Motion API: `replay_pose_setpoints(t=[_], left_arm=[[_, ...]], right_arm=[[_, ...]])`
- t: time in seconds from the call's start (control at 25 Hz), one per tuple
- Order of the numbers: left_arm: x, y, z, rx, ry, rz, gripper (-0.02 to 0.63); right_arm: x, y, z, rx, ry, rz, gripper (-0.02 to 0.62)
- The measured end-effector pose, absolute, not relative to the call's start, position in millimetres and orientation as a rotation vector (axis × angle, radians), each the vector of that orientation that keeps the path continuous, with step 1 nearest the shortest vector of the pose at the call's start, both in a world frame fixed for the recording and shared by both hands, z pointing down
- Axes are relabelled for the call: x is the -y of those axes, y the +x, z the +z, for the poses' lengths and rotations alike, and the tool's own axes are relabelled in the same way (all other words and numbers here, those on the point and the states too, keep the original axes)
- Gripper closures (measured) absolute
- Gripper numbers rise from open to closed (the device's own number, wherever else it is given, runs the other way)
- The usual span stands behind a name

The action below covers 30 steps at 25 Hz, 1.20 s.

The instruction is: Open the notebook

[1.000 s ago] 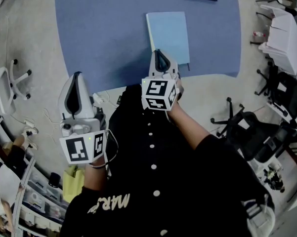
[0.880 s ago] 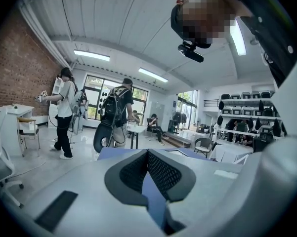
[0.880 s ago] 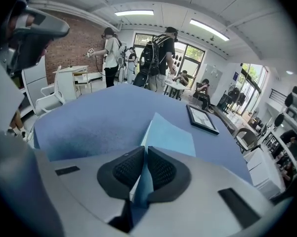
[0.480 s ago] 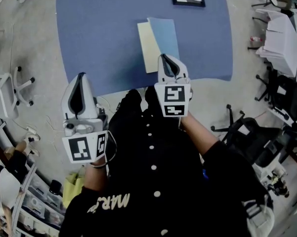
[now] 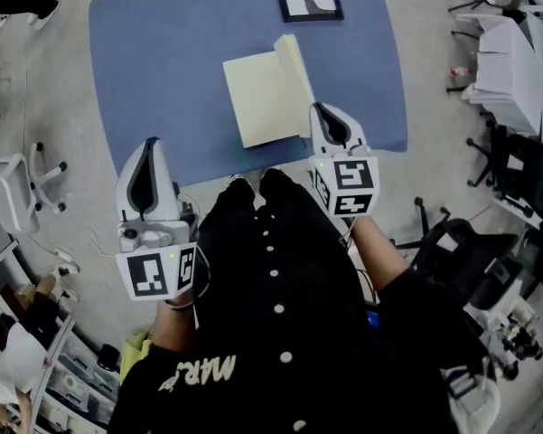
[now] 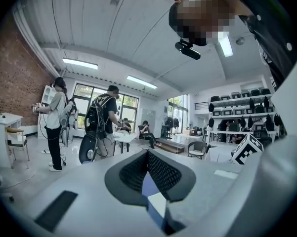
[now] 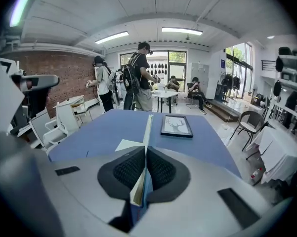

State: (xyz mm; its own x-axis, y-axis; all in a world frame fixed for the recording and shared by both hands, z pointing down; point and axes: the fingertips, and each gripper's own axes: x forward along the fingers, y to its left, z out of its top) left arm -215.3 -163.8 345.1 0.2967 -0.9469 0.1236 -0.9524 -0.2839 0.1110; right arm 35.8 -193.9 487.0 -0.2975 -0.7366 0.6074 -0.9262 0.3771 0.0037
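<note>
Right gripper [image 5: 326, 116] clenched on the notebook [image 5: 260, 99] cover [image 7: 147, 127]. Within 1 s the cover rose from flat to upright ahead of its jaws, baring a cream page to their left. Judged half open. Left gripper [image 5: 148, 152] closed, empty, well apart.

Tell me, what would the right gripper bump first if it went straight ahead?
The notebook: the right gripper pinches its raised leaf, which runs straight ahead. The deer picture lies beyond, slightly right, so probably missed.
</note>
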Motion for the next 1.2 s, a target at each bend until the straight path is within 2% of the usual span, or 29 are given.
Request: replay_pose_setpoints(t=[0.56, 0.84, 1.0, 1.2], left_arm=[[182, -137, 360, 1.753, 2.378, 0.111, 0.604], [184, -125, 373, 1.768, 2.344, 0.156, 0.604], [183, -122, 381, 1.776, 2.331, 0.173, 0.604], [182, -122, 386, 1.783, 2.318, 0.182, 0.604]], right_arm=[[220, 176, 541, 2.221, 1.498, 0.784, 0.561], [227, 208, 595, 2.141, 1.495, 0.911, 0.551], [228, 212, 618, 2.062, 1.488, 0.876, 0.548], [228, 211, 632, 1.936, 1.460, 0.636, 0.541]])
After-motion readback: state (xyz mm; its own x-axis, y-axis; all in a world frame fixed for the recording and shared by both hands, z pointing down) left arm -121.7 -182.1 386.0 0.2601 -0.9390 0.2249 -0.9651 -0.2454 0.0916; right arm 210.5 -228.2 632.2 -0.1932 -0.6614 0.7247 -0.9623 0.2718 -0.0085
